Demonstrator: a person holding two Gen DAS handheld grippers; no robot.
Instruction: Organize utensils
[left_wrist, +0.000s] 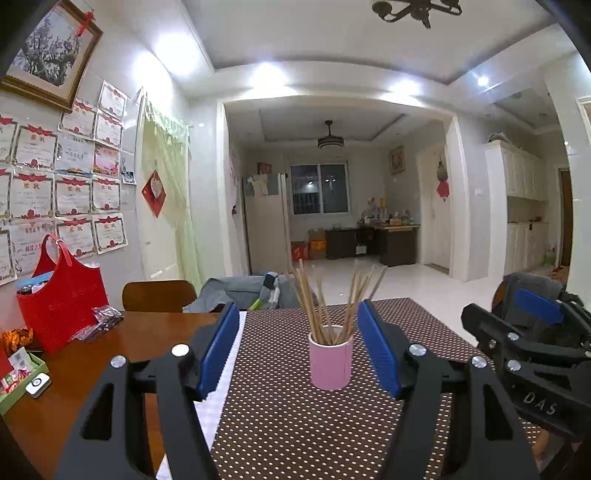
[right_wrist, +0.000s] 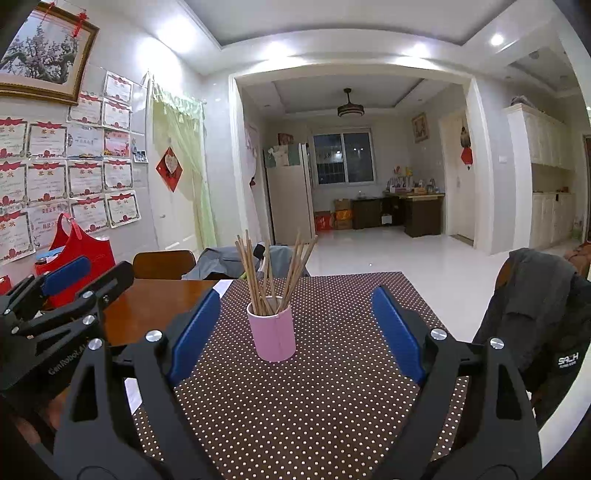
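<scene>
Left tongs (left_wrist: 297, 343) and right tongs (right_wrist: 295, 325) gape (both empty).

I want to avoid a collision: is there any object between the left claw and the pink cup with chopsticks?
Nothing visible stands between them. The left claw is open, and only bare dotted placemat lies before the pink cup holding the chopsticks. The right claw stays off to the side.

Room evenly bright, cool white. Light from recessed ceiling spots (left_wrist: 267, 75), blown out to glare (same in right wrist view (right_wrist: 496, 38)), reflecting off glossy wall at 10 o'clock. Window (left_wrist: 319, 188) dark. Strong fisheye bending: walls, ceiling lines curve toward edges; black vignette in corners. Centre sharp, rim soft. Shadows on dotted surface (left_wrist: 295, 424) faint, diffuse.
</scene>
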